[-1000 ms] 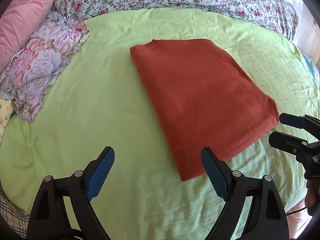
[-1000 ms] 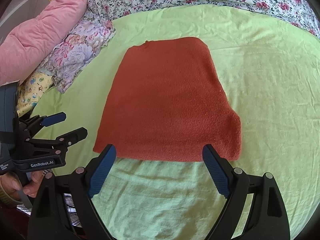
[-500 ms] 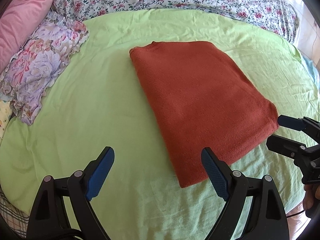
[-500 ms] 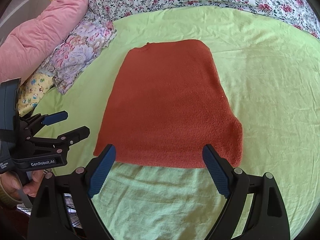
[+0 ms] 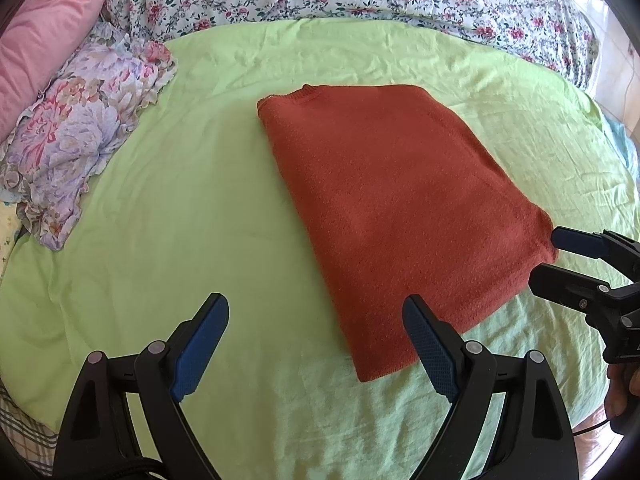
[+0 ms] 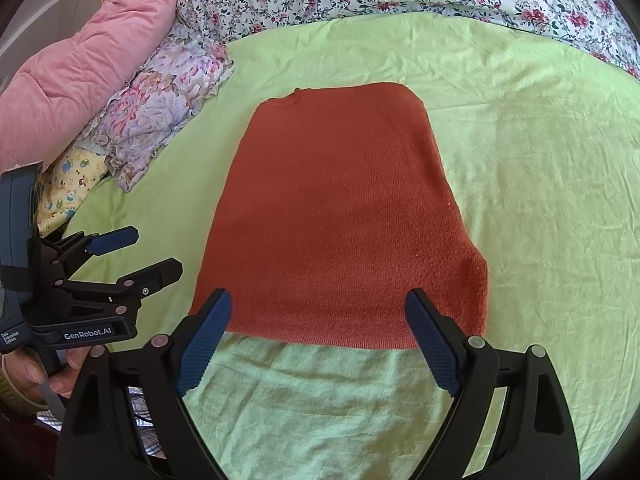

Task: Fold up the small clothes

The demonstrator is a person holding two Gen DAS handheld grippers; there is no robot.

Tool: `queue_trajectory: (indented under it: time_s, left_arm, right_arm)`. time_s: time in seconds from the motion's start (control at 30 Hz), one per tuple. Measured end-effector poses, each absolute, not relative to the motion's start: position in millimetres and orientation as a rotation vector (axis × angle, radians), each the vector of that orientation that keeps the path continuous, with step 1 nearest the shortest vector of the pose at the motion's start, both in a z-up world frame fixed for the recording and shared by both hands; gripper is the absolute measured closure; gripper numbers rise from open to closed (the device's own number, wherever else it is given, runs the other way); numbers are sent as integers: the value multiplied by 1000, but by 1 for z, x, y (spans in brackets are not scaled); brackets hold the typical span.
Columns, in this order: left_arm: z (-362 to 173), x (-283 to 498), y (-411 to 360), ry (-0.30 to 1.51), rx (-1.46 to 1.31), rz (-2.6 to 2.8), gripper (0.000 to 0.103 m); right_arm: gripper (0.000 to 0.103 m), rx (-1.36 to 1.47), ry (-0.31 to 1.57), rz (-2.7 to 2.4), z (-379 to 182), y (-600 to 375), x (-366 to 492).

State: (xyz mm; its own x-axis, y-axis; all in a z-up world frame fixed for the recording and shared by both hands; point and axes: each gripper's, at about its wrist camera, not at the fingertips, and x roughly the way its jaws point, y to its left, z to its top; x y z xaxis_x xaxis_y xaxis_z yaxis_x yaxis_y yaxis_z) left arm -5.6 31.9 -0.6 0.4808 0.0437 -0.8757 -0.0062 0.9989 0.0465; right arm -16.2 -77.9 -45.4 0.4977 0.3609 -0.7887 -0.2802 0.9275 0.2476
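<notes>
1. Check the right gripper point(image 6: 318, 338) first. Its jaws are spread wide and hold nothing. It sits at the near hem of the rust-red knitted garment point(image 6: 340, 216), with one blue pad point(image 6: 204, 340) at the near left corner of that hem and the other short of the near right corner.

2. Check the left gripper point(image 5: 316, 344). It is likewise released and empty, and it sits to the left of the garment, over bare sheet, with its right pad overlapping the near left corner in its own view.

3. Locate the garment. It lies flat in the middle of the bed, on the light green sheet point(image 6: 540, 160), already folded into a long panel with the neckline at the far end.

4. Expect a soft, limp, light knit. It will not hold a shape when lifted, and any unsupported span will sag. The layers may slide apart if you pinch only the top one.

5. Take hold at the two near corners of the hem, one gripper per corner, closing through all layers. The textured knit should grip well on the pads.

6. Avoid pinching the green sheet beneath; it is loose and wrinkled near the hem.

7. Keep clear of the floral cloth point(image 6: 160, 112) and the pink quilt point(image 6: 80, 64) at the far left; both lie well apart from the garment.
</notes>
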Motion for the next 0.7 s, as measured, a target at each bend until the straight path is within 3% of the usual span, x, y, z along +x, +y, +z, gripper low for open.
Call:
queue_trajectory:
  time_s: [0.7]
  left_arm:
    - [-1,-1,30,1068,29,26,14]
  right_arm:
    - [14,89,976,391,-44,-77,-13]
